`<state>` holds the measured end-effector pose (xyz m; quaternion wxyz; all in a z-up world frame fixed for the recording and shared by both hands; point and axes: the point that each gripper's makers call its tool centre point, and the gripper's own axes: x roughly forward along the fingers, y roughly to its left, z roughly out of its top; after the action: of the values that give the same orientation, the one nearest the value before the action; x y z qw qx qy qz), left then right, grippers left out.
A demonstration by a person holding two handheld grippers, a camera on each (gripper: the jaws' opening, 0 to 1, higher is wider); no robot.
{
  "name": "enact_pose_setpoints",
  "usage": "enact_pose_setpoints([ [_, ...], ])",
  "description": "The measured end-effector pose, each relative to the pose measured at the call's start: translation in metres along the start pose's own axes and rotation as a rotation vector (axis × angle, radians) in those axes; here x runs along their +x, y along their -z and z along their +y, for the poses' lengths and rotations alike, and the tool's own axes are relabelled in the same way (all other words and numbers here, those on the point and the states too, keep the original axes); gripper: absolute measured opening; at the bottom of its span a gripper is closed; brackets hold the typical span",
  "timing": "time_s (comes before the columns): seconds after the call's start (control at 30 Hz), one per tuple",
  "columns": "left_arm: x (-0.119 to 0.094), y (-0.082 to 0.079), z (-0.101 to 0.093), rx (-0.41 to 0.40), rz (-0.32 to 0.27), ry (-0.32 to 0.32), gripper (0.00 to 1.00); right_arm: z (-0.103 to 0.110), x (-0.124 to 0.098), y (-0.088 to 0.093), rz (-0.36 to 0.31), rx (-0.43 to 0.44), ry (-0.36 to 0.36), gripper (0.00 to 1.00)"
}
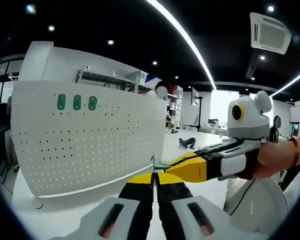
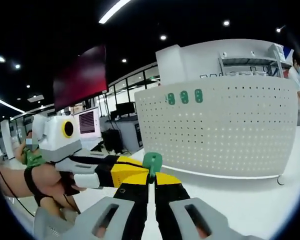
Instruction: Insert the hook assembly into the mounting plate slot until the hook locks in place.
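Ahead of my jaws stands a white perforated pegboard panel (image 2: pixel 225 127), matt like painted metal. My right gripper (image 2: pixel 151 181) pinches a small green hook piece (image 2: pixel 152 162) of smooth plastic above the glossy white tabletop (image 2: pixel 250 200).

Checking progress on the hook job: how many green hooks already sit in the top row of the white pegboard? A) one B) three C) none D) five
B: three green hooks sit side by side near the top edge of the white pegboard, and a fourth green hook is pinched in the right gripper, away from the board.
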<state>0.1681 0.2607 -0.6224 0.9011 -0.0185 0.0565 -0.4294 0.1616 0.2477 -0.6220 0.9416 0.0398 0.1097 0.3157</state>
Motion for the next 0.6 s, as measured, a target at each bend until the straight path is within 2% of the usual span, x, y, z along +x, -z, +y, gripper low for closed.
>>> enact_pose_setpoints([
  [0.07, -0.0003, 0.0001, 0.0012, 0.004, 0.003, -0.004, 0.01, 0.0005, 0.0016, 0.0008, 0.007, 0.011, -0.011, 0.02],
  [0.13, -0.0008, 0.0009, 0.0030, 0.044, 0.012, -0.018, 0.01, 0.0015, 0.0032, 0.0020, 0.016, 0.022, -0.020, 0.02],
  [0.23, -0.0012, 0.0014, 0.0054, 0.039, 0.016, -0.027, 0.01, 0.0040, 0.0045, 0.0020, 0.016, 0.038, -0.039, 0.04],
  [0.4, -0.0010, 0.0029, 0.0059, 0.046, 0.022, -0.031, 0.01, 0.0024, 0.0046, 0.0029, 0.021, 0.040, -0.031, 0.02],
  [0.5, 0.0000, 0.0094, 0.0012, 0.103, 0.056, -0.016, 0.02, 0.0003, 0.0048, 0.0050, 0.031, 0.055, -0.025, 0.02],
  [0.6, -0.0003, 0.0090, 0.0022, 0.091, 0.053, -0.021, 0.02, 0.0006, 0.0046, 0.0067, 0.036, 0.056, -0.018, 0.02],
])
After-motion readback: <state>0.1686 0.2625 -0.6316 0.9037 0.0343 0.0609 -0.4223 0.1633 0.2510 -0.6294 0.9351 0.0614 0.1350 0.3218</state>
